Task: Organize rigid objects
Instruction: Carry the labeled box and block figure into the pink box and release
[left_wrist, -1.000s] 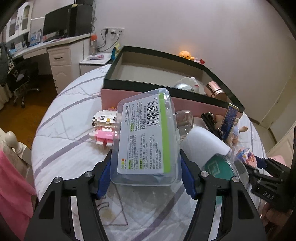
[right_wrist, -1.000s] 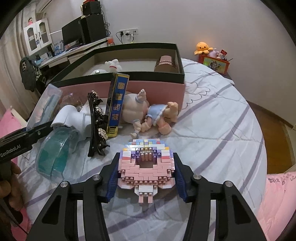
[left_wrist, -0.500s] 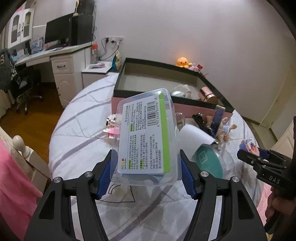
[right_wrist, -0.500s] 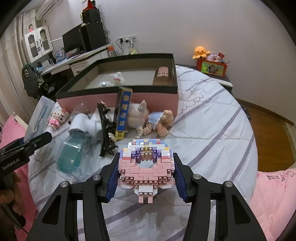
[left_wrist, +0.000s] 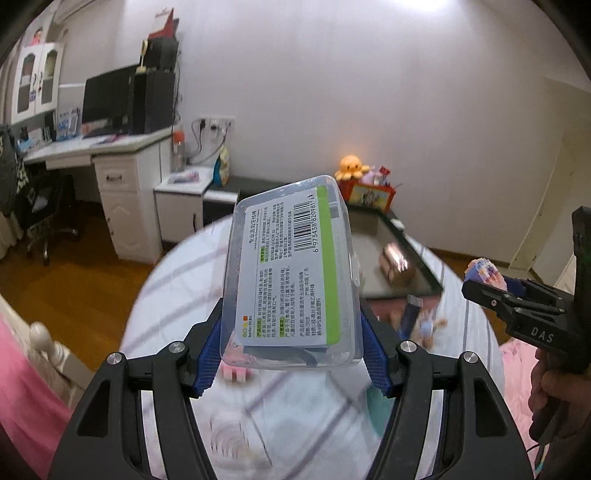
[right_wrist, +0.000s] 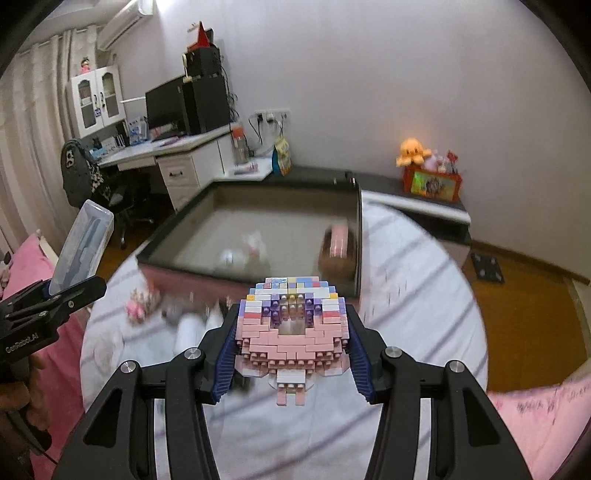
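Two hand-held grippers: the left hand-held gripper (left_wrist: 288, 354) and the right hand-held gripper (right_wrist: 293, 360). One clear case (left_wrist: 291, 273), one brick donut (right_wrist: 293, 332), one open box (right_wrist: 255, 221) on the bed (right_wrist: 413, 295) (three blurred items inside, roughly). One brick figure (right_wrist: 140, 304). One doll (left_wrist: 426, 325). One octopus plush (right_wrist: 412, 151).
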